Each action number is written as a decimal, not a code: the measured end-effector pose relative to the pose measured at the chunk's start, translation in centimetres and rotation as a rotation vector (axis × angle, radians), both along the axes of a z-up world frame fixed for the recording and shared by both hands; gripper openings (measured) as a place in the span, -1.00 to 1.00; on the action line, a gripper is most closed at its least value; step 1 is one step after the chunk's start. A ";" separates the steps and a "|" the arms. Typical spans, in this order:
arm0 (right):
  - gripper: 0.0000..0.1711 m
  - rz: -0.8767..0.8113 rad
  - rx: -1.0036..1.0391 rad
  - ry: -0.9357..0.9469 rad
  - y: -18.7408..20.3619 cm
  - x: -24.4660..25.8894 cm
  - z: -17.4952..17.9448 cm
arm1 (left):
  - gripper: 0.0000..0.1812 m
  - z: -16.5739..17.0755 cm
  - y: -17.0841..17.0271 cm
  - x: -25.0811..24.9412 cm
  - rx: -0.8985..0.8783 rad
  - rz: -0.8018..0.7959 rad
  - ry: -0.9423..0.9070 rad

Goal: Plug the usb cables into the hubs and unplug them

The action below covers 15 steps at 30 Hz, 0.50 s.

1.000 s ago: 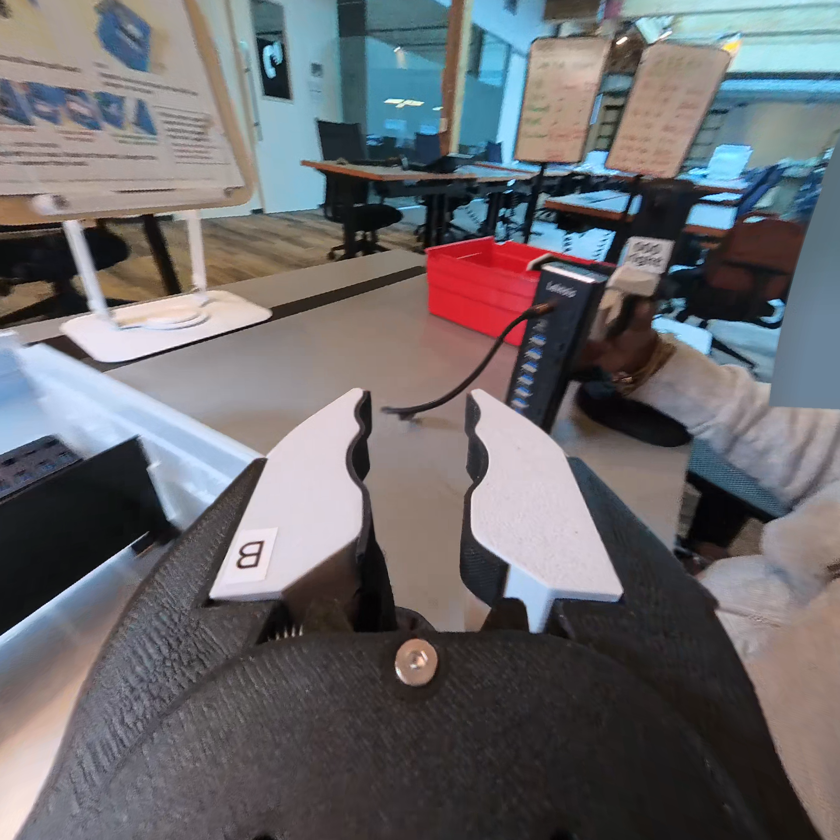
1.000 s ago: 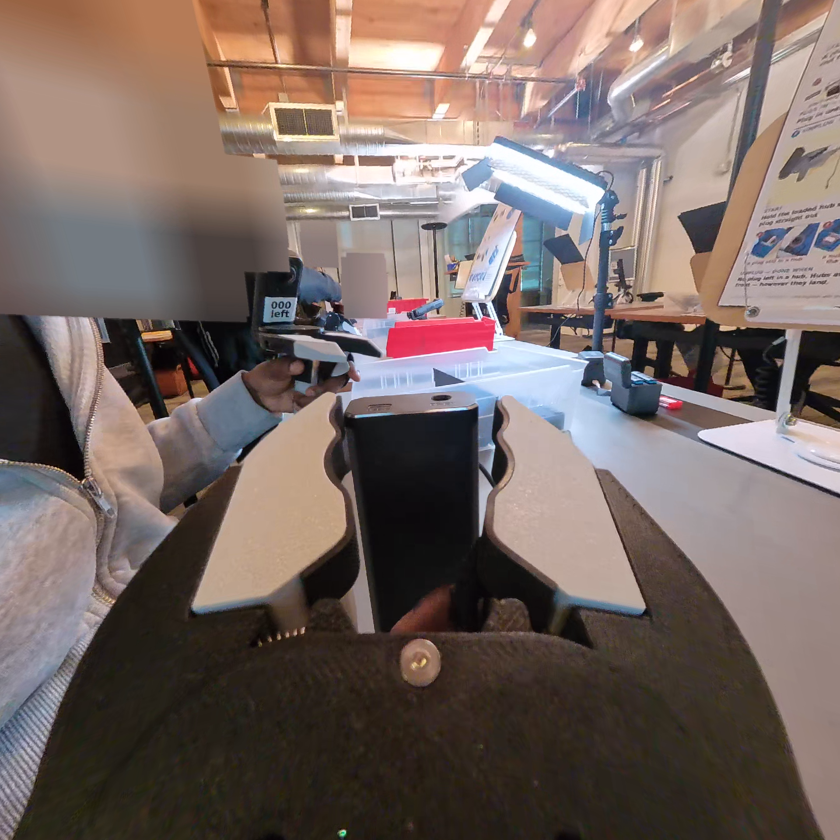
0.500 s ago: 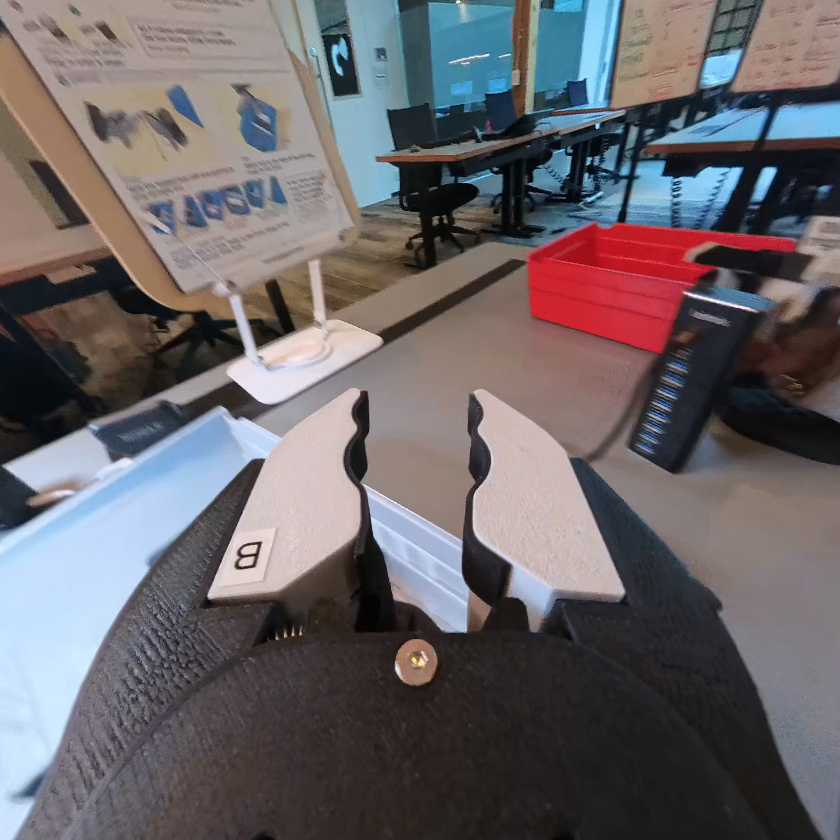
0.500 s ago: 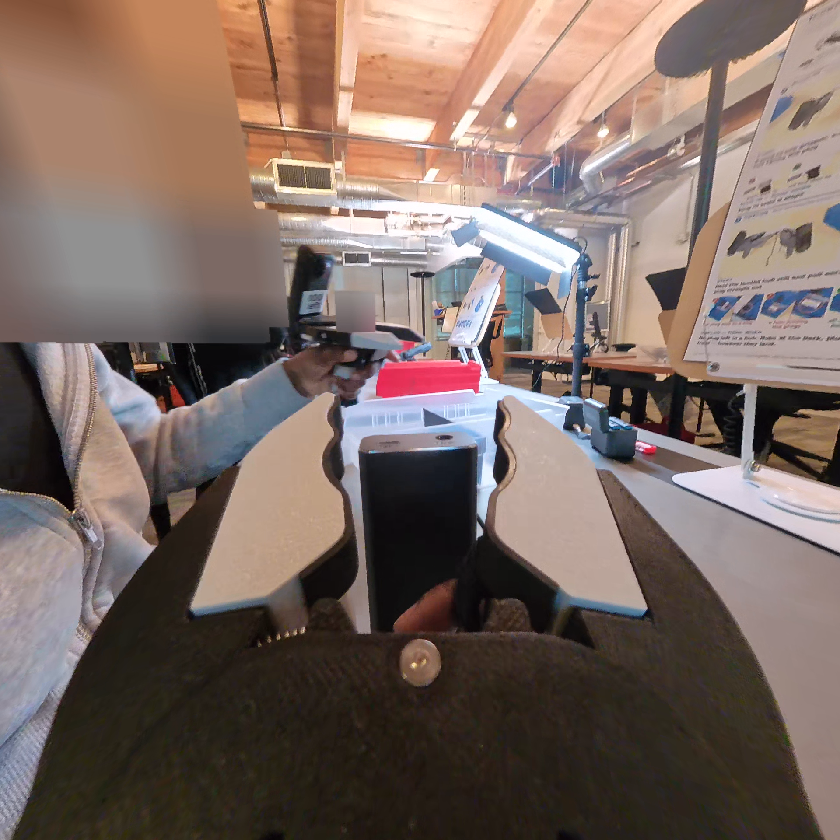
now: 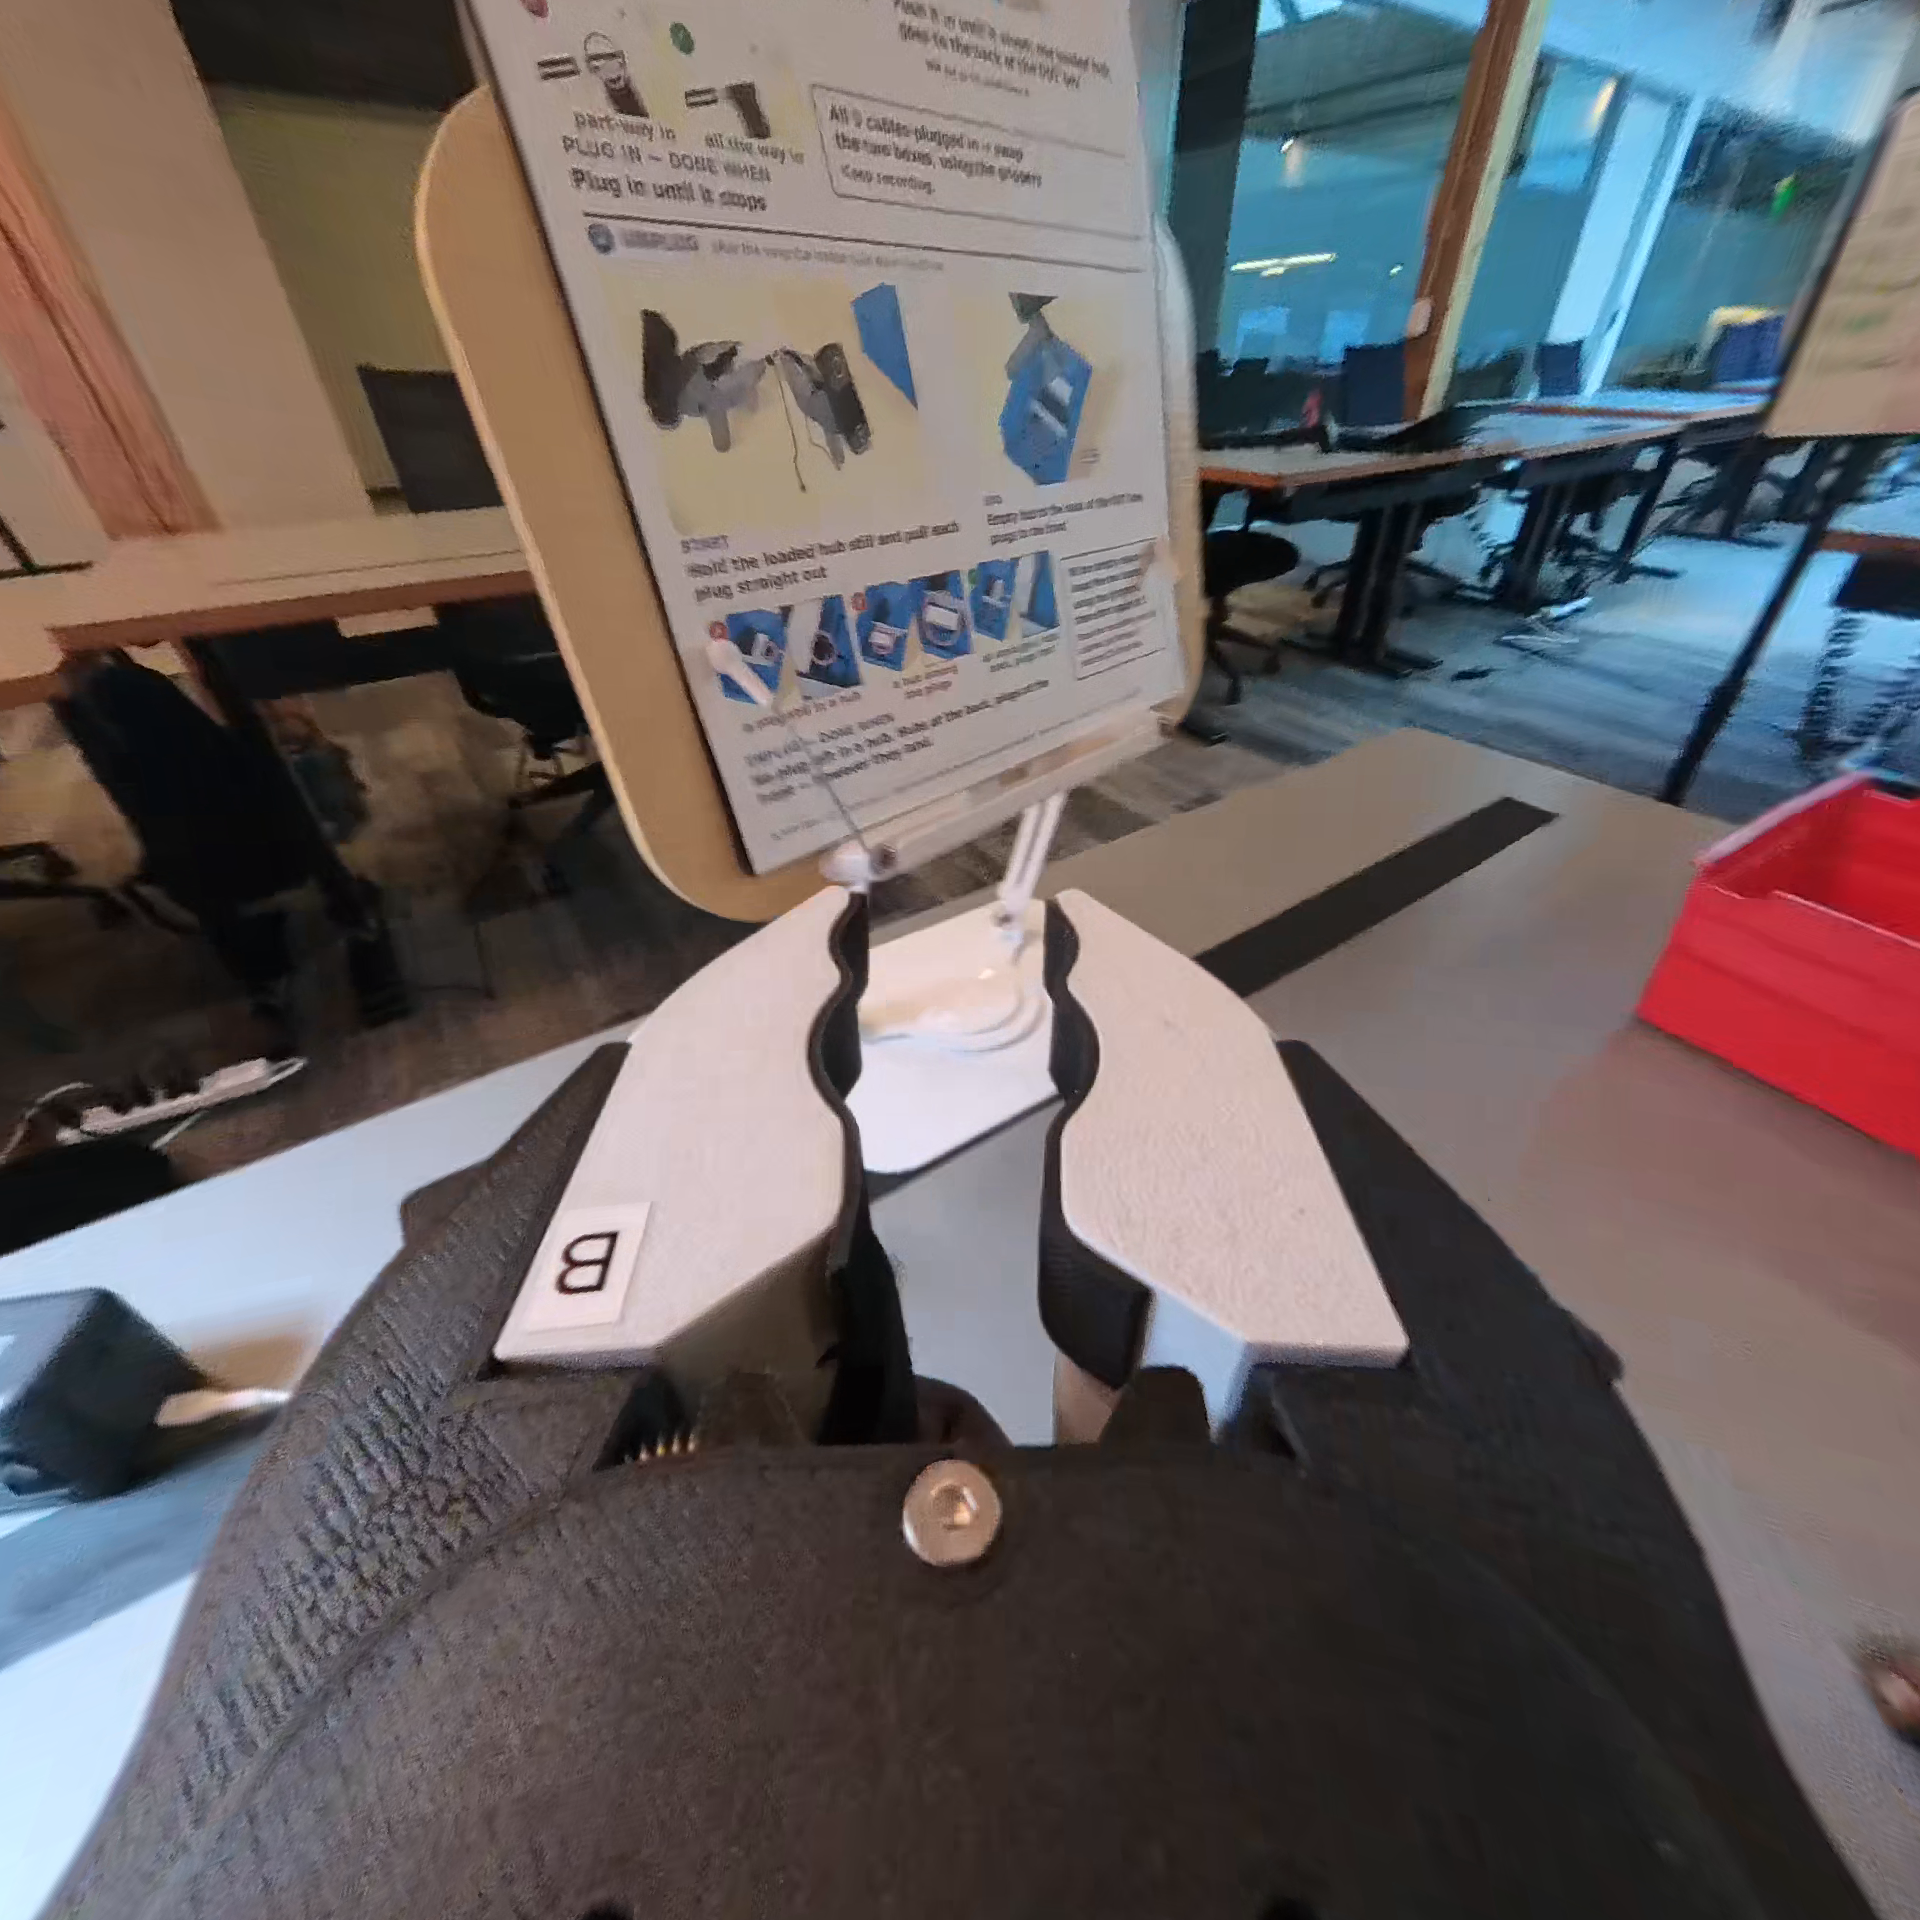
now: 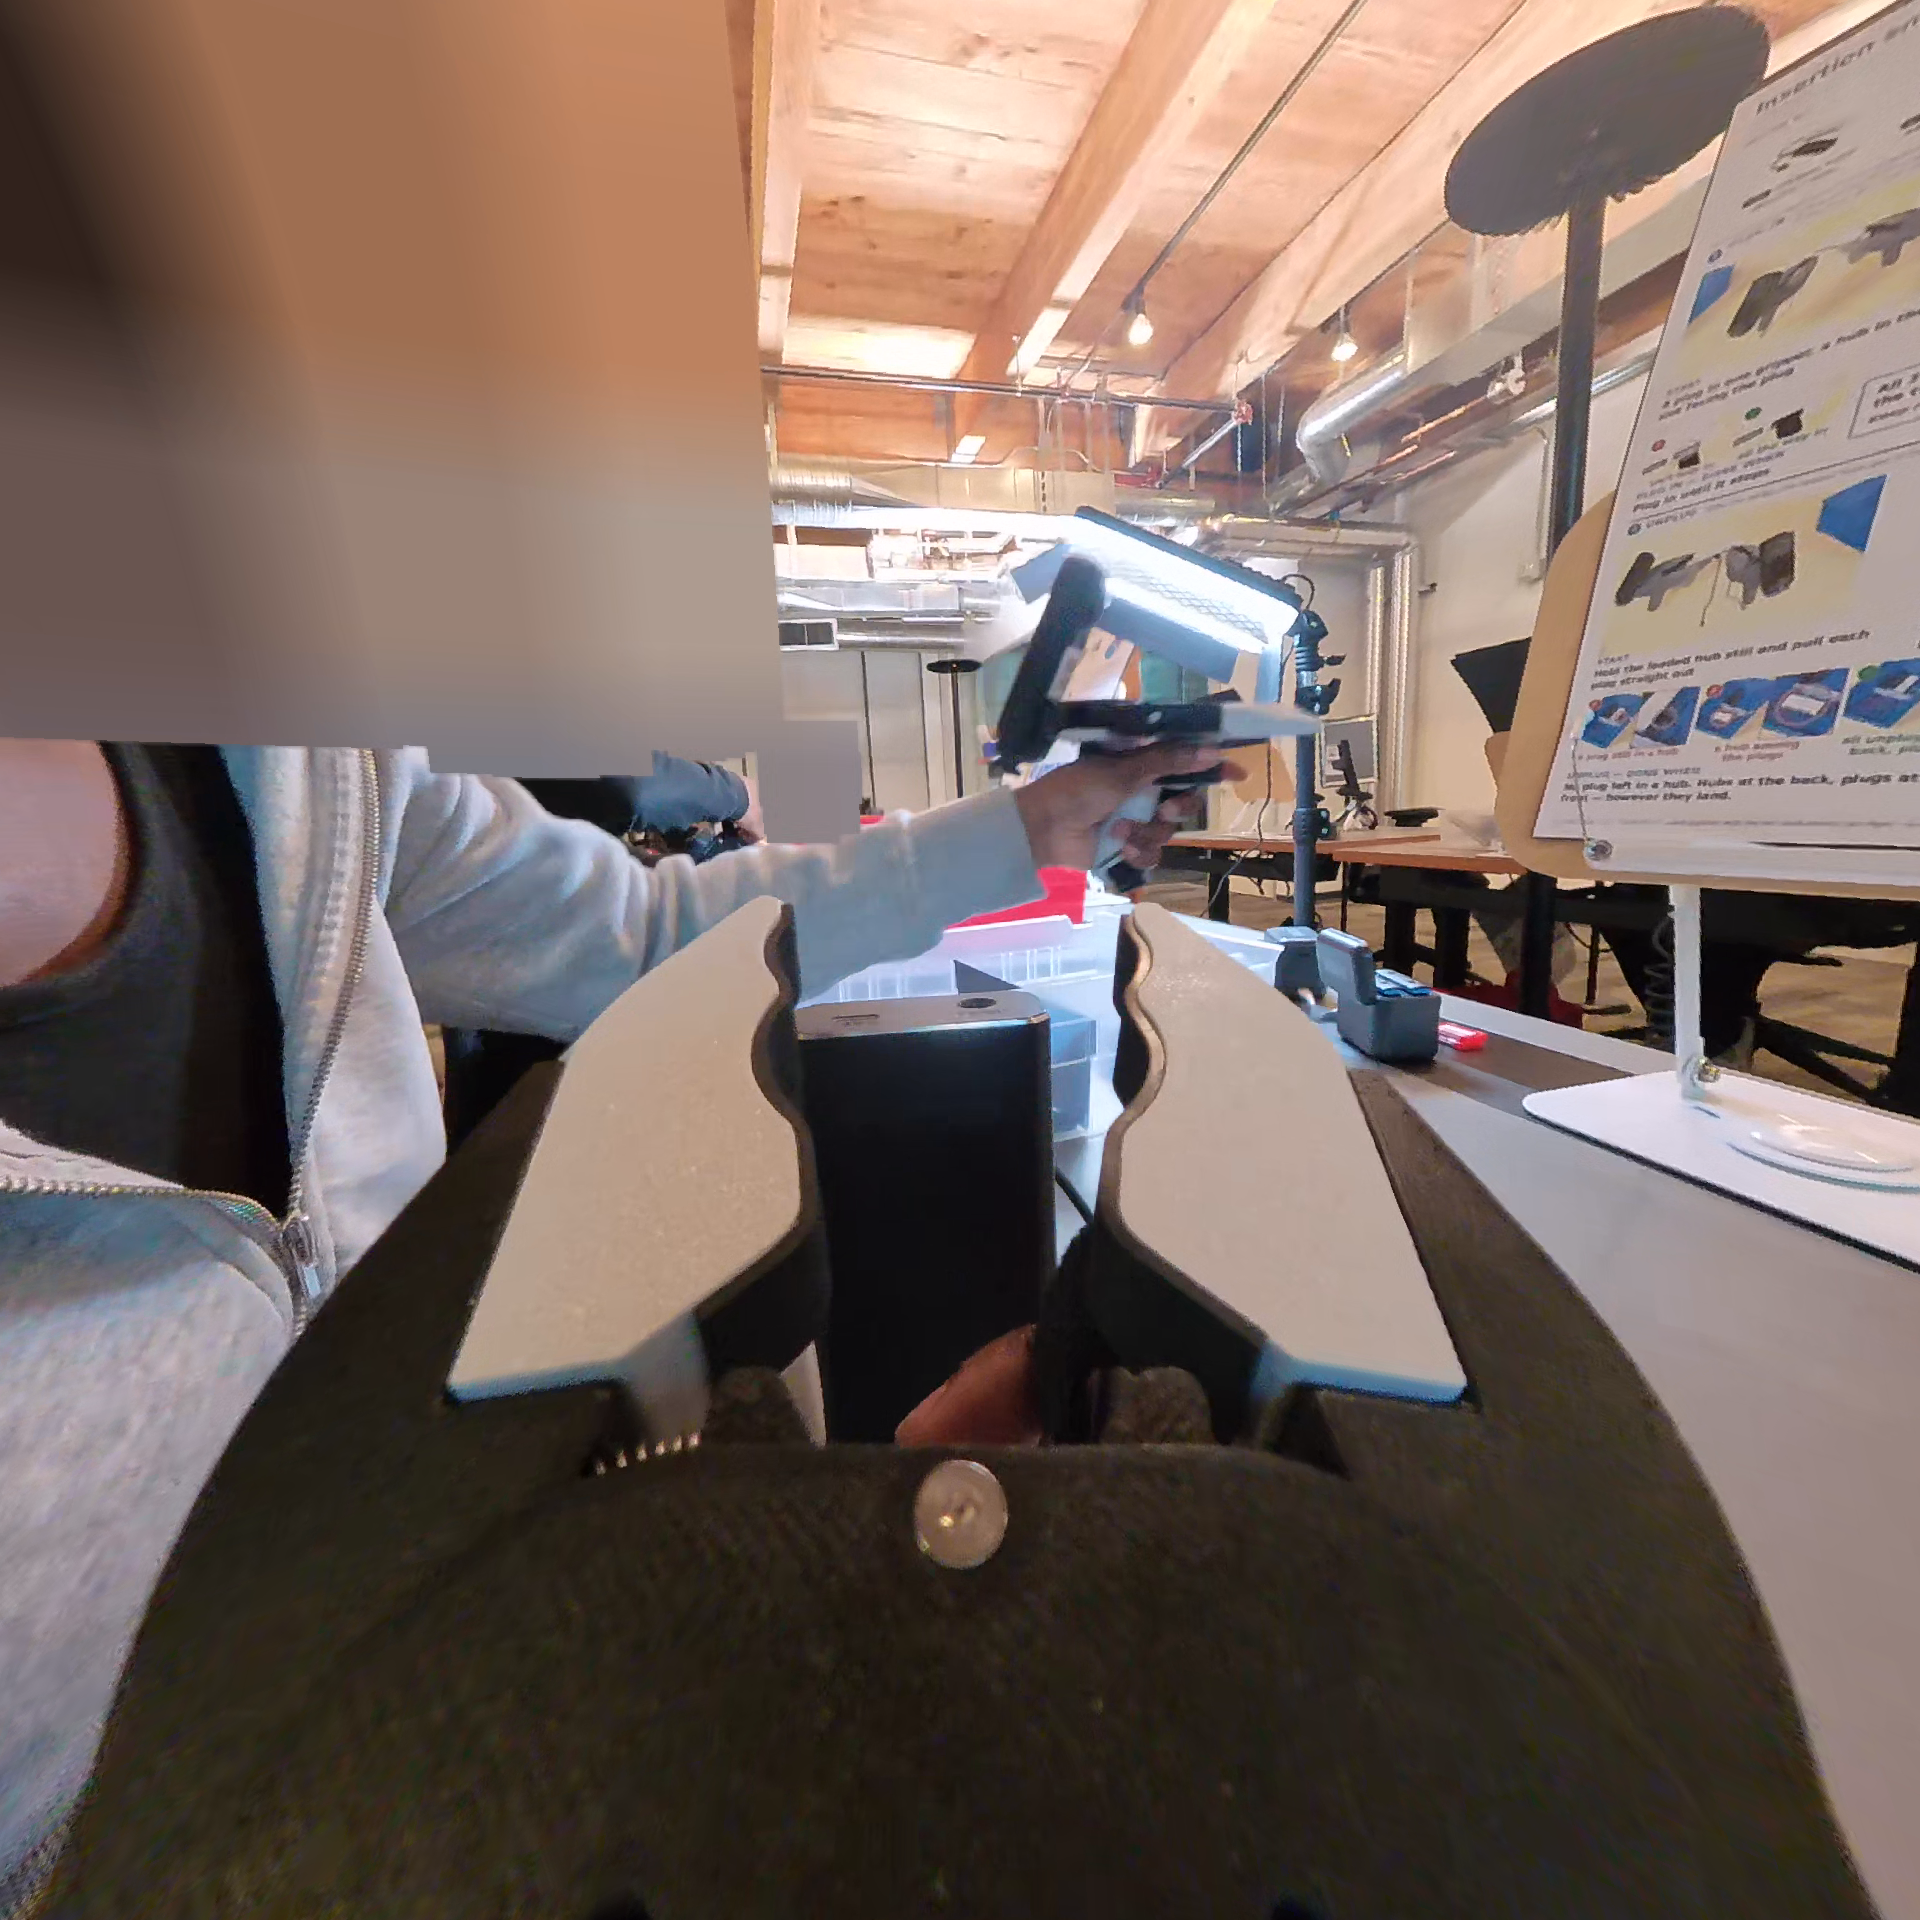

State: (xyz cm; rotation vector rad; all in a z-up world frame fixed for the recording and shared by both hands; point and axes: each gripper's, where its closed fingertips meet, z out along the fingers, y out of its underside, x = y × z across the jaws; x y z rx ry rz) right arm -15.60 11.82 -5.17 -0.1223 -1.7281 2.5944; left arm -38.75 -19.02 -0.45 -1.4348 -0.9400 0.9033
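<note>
— So, our left gripper point(image 5: 951, 935)?
— Parted, empty; we've swung from the clear bin toward the instruction board point(image 5: 862, 416) at twelve o'clock.
— Right gripper point(image 6: 956, 935)?
— Still clamped on the black hub point(image 6: 925, 1195). Only its view shows our left hand point(image 6: 1091, 821) at one o'clock.

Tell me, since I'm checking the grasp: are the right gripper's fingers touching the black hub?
Touching. In the right wrist view the right gripper has the black hub standing between its fingers, whose inner pads press both its sides.
</note>
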 end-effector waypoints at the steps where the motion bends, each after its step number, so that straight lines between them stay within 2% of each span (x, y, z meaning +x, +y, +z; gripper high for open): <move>1: -0.31 0.001 0.014 -0.004 -0.2 -0.1 -0.3 | -0.64 0.2 -0.5 -1.7 0.016 0.022 -0.012; 3: -0.31 -0.007 0.045 -0.006 -0.4 -0.3 -0.8 | -0.66 -0.3 -2.1 -5.8 0.061 0.073 -0.070; 6: -0.32 -0.016 0.064 -0.006 -0.5 -0.5 -1.2 | -0.72 -3.2 -5.7 -12.0 0.035 0.200 -0.165; 9: -0.33 -0.024 0.067 -0.024 -0.4 -0.9 -1.5 | -0.71 -4.2 -6.1 -15.2 0.120 0.155 -0.165; 12: -0.36 -0.018 0.058 -0.049 -0.3 -1.2 -1.5 | -0.71 -3.9 -5.0 -15.9 0.226 0.021 -0.154; 15: -0.37 -0.016 0.074 -0.048 -0.5 -1.2 -1.7 | -0.71 -4.0 -5.2 -16.3 0.253 -0.017 -0.146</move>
